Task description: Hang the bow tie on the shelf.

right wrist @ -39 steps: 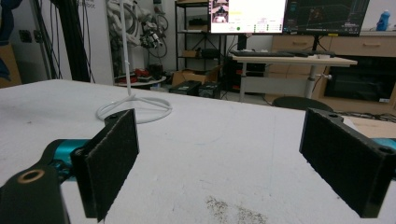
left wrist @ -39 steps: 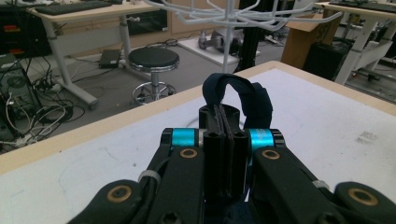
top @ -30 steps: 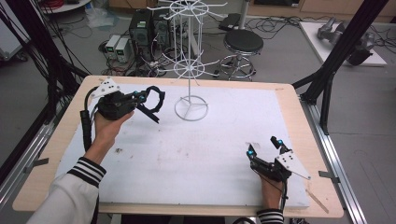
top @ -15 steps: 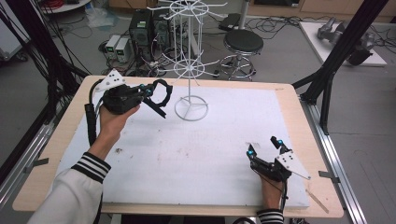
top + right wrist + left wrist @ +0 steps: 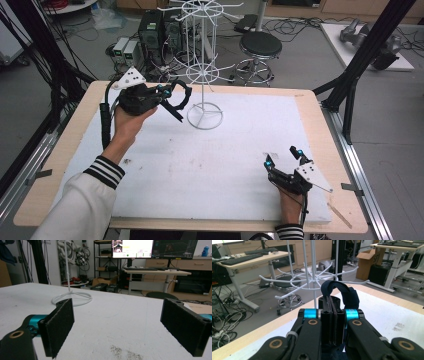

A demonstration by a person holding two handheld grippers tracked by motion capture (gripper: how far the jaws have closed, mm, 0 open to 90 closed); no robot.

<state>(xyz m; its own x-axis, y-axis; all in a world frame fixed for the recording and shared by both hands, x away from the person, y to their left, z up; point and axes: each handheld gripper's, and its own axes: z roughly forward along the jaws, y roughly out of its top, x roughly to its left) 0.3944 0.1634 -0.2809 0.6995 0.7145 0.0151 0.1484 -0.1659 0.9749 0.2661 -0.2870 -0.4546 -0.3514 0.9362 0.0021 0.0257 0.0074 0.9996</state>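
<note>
The left claw (image 5: 332, 322) is clamped on a dark strap loop (image 5: 344, 293), held just beside the lower hooks of the white wire rack (image 5: 204, 75). The right claw (image 5: 285, 160) rests wide open on the table (image 5: 320, 107) (holding nothing). Probable faults: the limp loop may miss or slide off 1 thin hook, or contact may tip the light rack.

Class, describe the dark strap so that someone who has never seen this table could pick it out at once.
Start at the white wire rack standing at the far side of the table. Just left of its ring base, the left tongs are raised above the white surface, shut on a dark navy strap. It arches out of the closed jaws as a soft loop, the one cloth thing among metal and plastic.
</note>
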